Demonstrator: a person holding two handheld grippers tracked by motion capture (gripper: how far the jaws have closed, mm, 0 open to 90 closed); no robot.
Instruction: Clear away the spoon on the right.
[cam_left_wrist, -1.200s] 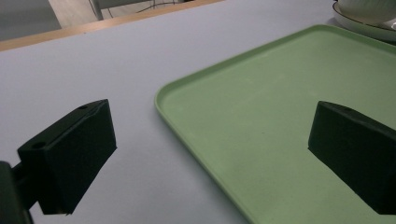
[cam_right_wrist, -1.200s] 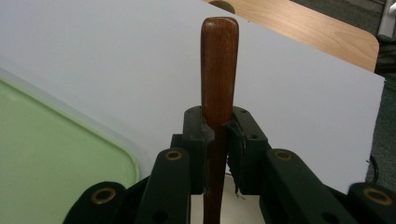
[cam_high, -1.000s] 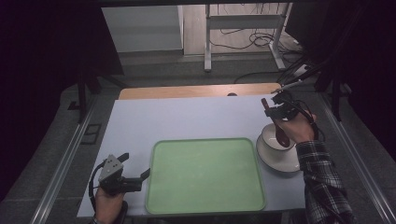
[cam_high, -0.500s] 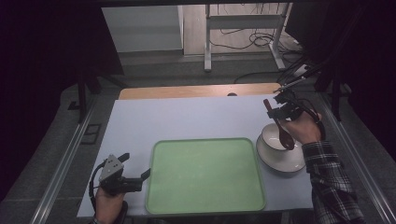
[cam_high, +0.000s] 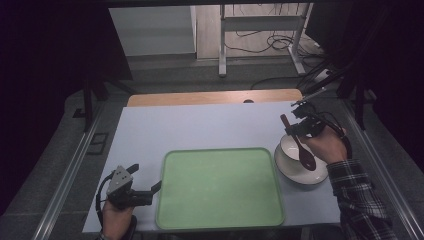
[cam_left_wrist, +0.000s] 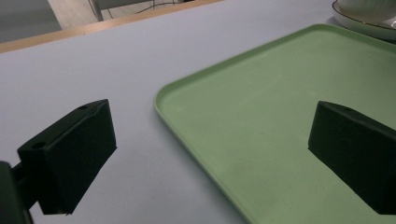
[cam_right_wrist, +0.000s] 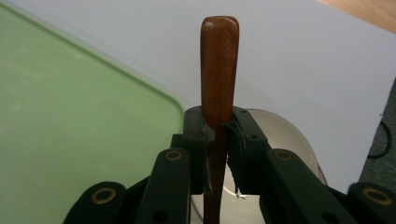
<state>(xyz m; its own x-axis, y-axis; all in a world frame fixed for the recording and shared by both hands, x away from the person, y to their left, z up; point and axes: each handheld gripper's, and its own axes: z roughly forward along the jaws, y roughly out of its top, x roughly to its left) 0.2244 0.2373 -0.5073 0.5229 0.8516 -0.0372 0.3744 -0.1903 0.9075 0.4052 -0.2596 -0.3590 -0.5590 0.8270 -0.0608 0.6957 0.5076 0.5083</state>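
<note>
A green tray (cam_high: 220, 187) lies at the table's near middle. To its right, a white bowl (cam_high: 292, 148) sits on a white plate (cam_high: 290, 172). My right gripper (cam_high: 300, 128) is shut on the handle of a brown wooden spoon (cam_high: 306, 156). The spoon slants down over the bowl, and I cannot tell whether it touches. In the right gripper view the spoon handle (cam_right_wrist: 218, 70) stands up between the pads of that gripper (cam_right_wrist: 218, 135), above the bowl (cam_right_wrist: 275, 135). My left gripper (cam_high: 152, 190) rests open at the tray's left edge, and in its own view the left gripper (cam_left_wrist: 210, 154) straddles the tray rim (cam_left_wrist: 187, 126).
The pale table top (cam_high: 200, 127) stretches behind the tray, with a wooden strip (cam_high: 210, 97) along its far edge. Metal rails (cam_high: 75, 165) flank the table. Cables and a stand's legs (cam_high: 260, 45) lie on the floor beyond.
My right hand has shifted slightly with the spoon over the bowl. The left gripper has stayed where it was.
</note>
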